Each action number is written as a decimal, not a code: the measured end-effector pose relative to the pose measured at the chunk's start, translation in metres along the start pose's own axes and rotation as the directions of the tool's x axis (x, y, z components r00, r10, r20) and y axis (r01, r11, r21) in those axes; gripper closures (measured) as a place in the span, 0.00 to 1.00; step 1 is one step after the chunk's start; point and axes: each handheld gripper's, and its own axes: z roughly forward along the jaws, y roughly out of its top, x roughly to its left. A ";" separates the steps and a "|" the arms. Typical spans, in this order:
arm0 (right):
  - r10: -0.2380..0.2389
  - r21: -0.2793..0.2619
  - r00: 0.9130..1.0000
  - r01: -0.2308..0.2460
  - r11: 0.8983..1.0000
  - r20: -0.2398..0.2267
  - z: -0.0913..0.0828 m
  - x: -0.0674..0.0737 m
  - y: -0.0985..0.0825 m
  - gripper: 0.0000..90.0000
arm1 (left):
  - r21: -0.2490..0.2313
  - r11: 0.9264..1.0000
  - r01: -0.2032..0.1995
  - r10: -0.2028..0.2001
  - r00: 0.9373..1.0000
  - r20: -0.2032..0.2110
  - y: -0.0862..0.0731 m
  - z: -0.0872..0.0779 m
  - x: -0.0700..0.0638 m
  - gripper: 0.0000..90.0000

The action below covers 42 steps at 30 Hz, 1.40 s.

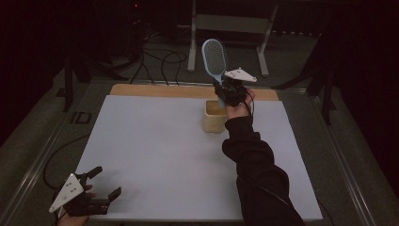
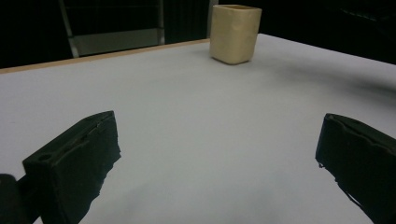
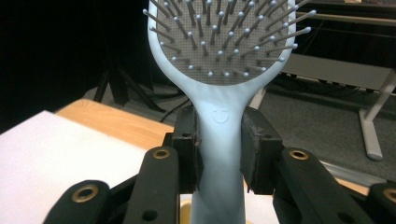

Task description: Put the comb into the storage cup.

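Right claw (image 1: 225, 90) clamps the handle of a pale blue hairbrush (image 1: 214, 59), bristle head up, directly above the cream square cup (image 1: 214, 117) at the counter's (image 1: 155, 150) one o'clock. Judging by that, insertion is underway; next, lower straight down. Left claw (image 1: 104, 184) rests wide at seven o'clock.

Pale blue hairbrush (image 1: 214, 60) upright over the cream cup (image 1: 214, 117)

I see the hairbrush standing nearly vertical, paddle head up and leaning slightly left in the high view, its grey bristle pad with ball-tipped pins facing my right gripper camera. A small smiley mark sits on the neck (image 3: 219, 116), and the handle's lower end dips toward the cup's open mouth. The cup is a squarish, soft-cornered cream container standing upright on the white tabletop near the far wooden edge.
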 end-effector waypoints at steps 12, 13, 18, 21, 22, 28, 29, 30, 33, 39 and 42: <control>0.012 -0.049 0.999 -0.011 0.999 0.039 0.018 0.003 -0.001 0.78 | -0.004 1.000 0.003 -0.003 1.000 0.006 0.000 0.000 0.000 0.00; 0.014 -0.051 0.999 -0.013 0.999 0.033 0.020 0.003 -0.002 0.78 | -0.004 1.000 0.003 -0.003 1.000 0.007 0.000 0.000 0.000 0.00; 0.032 -0.067 0.999 -0.030 0.997 0.029 0.026 0.003 -0.009 0.78 | -0.003 1.000 0.004 -0.004 1.000 0.010 0.000 0.000 0.000 0.00; 0.031 -0.071 0.999 -0.029 0.997 0.026 0.029 0.004 -0.014 0.78 | -0.003 1.000 0.001 -0.001 1.000 0.009 0.000 0.000 0.000 0.00; 0.027 -0.066 0.999 -0.025 0.997 0.025 0.030 0.004 -0.016 0.78 | -0.003 1.000 0.000 0.000 1.000 0.008 0.000 0.000 0.000 0.00; 0.025 -0.069 0.999 -0.023 0.997 0.030 0.034 0.003 -0.025 0.78 | -0.004 1.000 0.005 -0.005 1.000 0.011 0.000 0.000 0.000 0.00; 0.030 -0.068 0.999 -0.028 0.997 0.029 0.034 0.003 -0.026 0.78 | -0.004 1.000 0.004 -0.004 1.000 0.011 0.000 0.001 0.000 0.00; 0.031 -0.068 0.999 -0.029 0.997 0.027 0.035 0.003 -0.028 0.78 | -0.004 1.000 0.004 -0.004 1.000 0.012 0.000 0.001 0.000 0.00; 0.022 -0.066 0.999 -0.020 0.998 0.032 0.036 0.003 -0.033 0.78 | -0.002 1.000 0.004 -0.004 1.000 0.013 -0.001 0.001 0.000 0.00; 0.025 -0.062 0.999 -0.023 0.998 0.031 0.037 0.003 -0.041 0.78 | 0.001 1.000 0.003 -0.003 1.000 0.013 -0.001 0.001 0.000 0.00; 0.020 -0.059 0.999 -0.018 0.998 0.027 0.038 0.004 -0.045 0.78 | 0.001 1.000 0.004 -0.004 1.000 0.013 -0.001 0.001 0.000 0.00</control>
